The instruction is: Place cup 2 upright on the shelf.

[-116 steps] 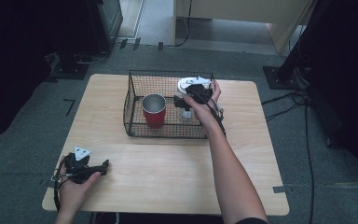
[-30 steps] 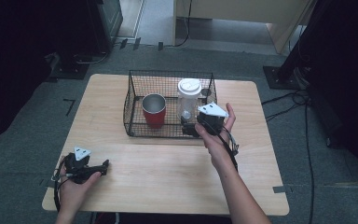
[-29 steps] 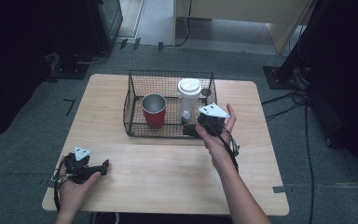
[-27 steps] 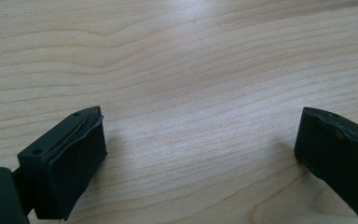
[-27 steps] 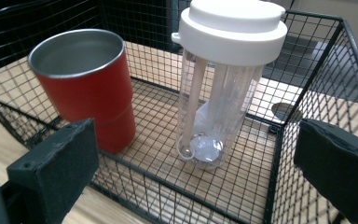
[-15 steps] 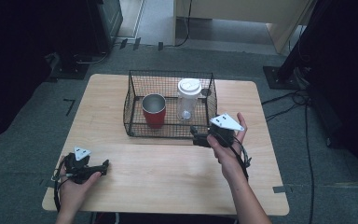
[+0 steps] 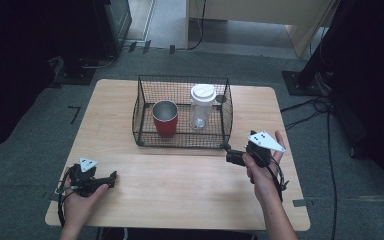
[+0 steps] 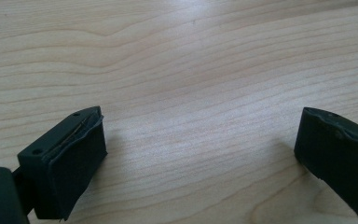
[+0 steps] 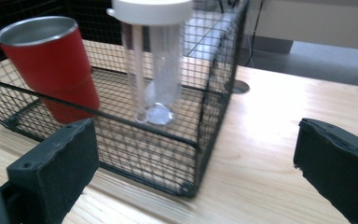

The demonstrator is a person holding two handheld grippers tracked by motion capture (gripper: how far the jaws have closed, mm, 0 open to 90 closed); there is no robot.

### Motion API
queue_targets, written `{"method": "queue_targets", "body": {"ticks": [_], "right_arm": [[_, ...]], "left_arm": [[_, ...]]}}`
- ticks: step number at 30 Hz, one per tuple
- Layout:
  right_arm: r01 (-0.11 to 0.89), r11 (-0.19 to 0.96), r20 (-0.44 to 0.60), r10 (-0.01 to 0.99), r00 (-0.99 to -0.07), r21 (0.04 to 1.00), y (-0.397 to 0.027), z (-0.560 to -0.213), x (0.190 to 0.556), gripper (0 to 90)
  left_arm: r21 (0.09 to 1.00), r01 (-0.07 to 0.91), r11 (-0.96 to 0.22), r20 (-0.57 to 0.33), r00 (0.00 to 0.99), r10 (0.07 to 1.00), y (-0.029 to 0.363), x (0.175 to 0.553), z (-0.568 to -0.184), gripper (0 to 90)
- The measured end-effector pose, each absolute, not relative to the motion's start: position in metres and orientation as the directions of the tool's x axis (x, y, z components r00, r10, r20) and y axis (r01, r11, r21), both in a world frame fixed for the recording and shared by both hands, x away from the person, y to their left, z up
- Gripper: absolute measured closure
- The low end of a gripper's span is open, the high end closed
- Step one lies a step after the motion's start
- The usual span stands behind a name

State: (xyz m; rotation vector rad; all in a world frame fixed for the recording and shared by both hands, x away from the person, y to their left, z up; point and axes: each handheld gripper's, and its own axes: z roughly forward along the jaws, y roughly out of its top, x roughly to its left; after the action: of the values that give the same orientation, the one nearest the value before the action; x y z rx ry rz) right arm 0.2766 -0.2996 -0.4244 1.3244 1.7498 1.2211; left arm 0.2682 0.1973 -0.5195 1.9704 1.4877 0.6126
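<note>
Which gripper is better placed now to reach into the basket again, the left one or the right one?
Likely the right gripper: it is open, just outside the basket, near the clear cup and red cup. The left gripper is open at the table's near edge.

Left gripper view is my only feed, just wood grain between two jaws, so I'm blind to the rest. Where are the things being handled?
Observer: A clear tumbler with a white lid stands upright inside a black wire basket at the table's middle.
Operator: Anything else in that basket?
Observer: A red cup, upright, to the tumbler's left in the high view.
Operator: And the right gripper?
Observer: The right gripper is outside the basket near its front right corner, jaws apart, empty.
</note>
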Motion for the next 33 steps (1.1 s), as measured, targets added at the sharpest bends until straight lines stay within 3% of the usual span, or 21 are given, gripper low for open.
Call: {"method": "queue_targets", "body": {"ticks": [33], "right_arm": [[0.545, -0.016, 0.070, 0.995, -0.078, 0.838, -0.388, -0.510, 0.255, 0.1]], "left_arm": [[0.692, 0.693, -0.205, 0.013, 0.271, 0.962, 0.197, 0.268, -0.519, 2.5]]}}
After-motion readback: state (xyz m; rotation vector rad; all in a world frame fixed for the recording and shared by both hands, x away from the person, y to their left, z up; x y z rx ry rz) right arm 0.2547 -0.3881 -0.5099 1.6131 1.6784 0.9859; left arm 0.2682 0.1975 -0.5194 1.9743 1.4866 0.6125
